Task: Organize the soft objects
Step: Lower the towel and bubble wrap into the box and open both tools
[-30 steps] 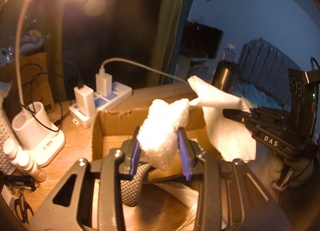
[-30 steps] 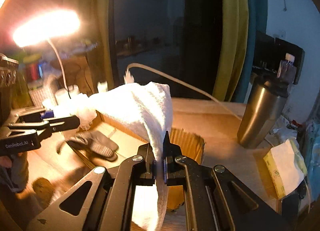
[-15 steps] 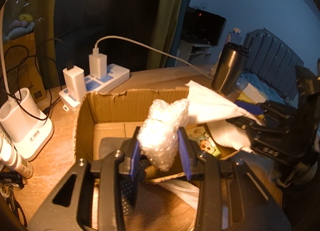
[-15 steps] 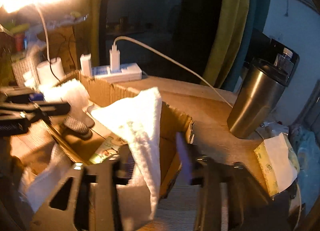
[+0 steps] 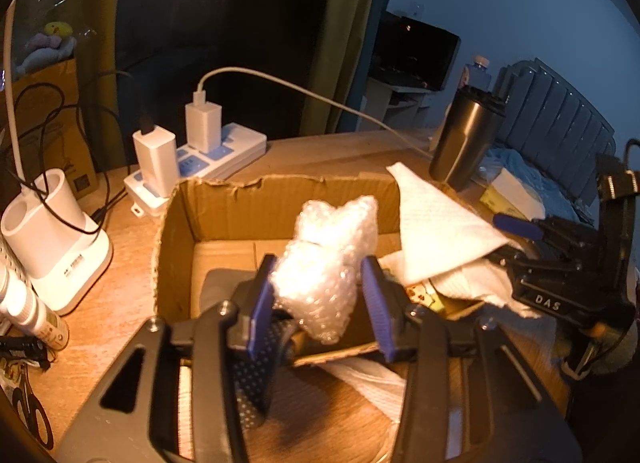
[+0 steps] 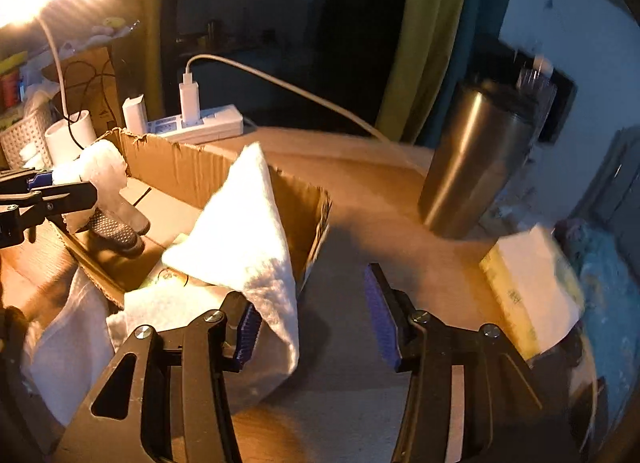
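bubble wrap (image 5: 326,263): clear and whitish, all little round bubbles
white cloth (image 6: 244,231): white, with a fine bumpy weave
cardboard box (image 5: 256,203): brown, with thin ridges along the torn top edge
glove (image 6: 114,229): dark grey with rows of small pale dots
left tool (image 5: 320,303): black frame, blue pads
right tool (image 6: 316,323): black frame, blue ribbed pads
tabletop (image 5: 120,327): warm orange-brown wood
power strip (image 5: 224,153): white with light blue sockets
chargers (image 5: 202,125): plain white
cup (image 6: 476,159): shiny silver-grey with a dark lid
curtain (image 6: 420,35): yellow-green
sponge (image 6: 532,287): white top, yellow edge
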